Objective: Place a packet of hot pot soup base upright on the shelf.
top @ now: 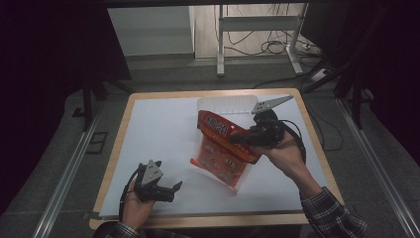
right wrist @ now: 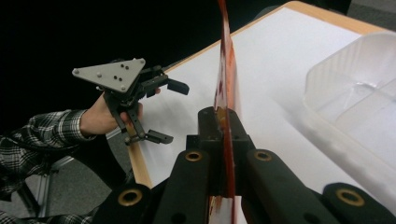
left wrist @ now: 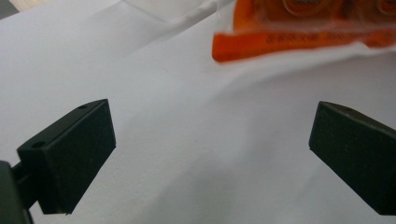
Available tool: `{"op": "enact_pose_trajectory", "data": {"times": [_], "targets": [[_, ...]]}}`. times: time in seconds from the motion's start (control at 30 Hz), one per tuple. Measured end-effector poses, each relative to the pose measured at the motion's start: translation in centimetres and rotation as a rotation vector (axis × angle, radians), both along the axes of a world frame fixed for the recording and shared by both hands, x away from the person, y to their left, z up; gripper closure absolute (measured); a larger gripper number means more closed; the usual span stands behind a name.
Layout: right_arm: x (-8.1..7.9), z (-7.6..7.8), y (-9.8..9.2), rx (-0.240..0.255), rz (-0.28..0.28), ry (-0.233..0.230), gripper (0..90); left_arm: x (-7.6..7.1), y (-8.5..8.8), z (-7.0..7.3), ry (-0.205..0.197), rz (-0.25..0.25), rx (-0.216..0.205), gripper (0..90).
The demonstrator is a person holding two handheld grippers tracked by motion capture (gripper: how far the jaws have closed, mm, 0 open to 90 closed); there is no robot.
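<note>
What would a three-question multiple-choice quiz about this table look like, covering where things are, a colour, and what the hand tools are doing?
1. Where is the clear plastic tray?
A. at the table's far edge
B. on the floor
C. in the left hand

2. What colour is the snack bag?
A. blue
B. orange-red
C. green

3. How is the right tool set?
A. wide open, empty
B. shut on the snack bag
C. lying on the table

Answers:
1 A, it sits beyond the bag near the far edge.
2 B, the printed film is orange-red.
3 B, its jaws pinch the bag's edge; the left tool stands open over the white sheet.
</note>
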State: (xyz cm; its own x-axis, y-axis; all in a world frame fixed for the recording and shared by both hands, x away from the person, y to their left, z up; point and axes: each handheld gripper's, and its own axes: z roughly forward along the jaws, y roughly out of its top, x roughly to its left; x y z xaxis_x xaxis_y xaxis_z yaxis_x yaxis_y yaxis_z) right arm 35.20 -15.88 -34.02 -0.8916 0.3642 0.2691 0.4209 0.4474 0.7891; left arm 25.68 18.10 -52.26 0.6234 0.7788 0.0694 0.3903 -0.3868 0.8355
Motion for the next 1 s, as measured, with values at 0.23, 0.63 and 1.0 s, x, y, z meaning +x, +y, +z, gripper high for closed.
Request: {"op": "enact_pose_trajectory", "data": {"times": [0.23, 0.63, 1.0], "targets": [[0.8, 1.0, -0.8, -0.024, -0.054, -0.038, 89.1, 0.0, 0.0, 0.0, 0.0, -0.003, 0.002, 0.4], [2.4, 2.5, -3.0, 0.009, -0.104, -0.033, 89.0, 0.1, -0.1, -0.1, 0.021, -0.021, -0.018, 0.0], [3.5, 3.7, -3.7, 0.028, -0.127, -0.03, 89.1, 0.3, -0.1, -0.3, 0.077, -0.036, -0.03, 0.0]]}}
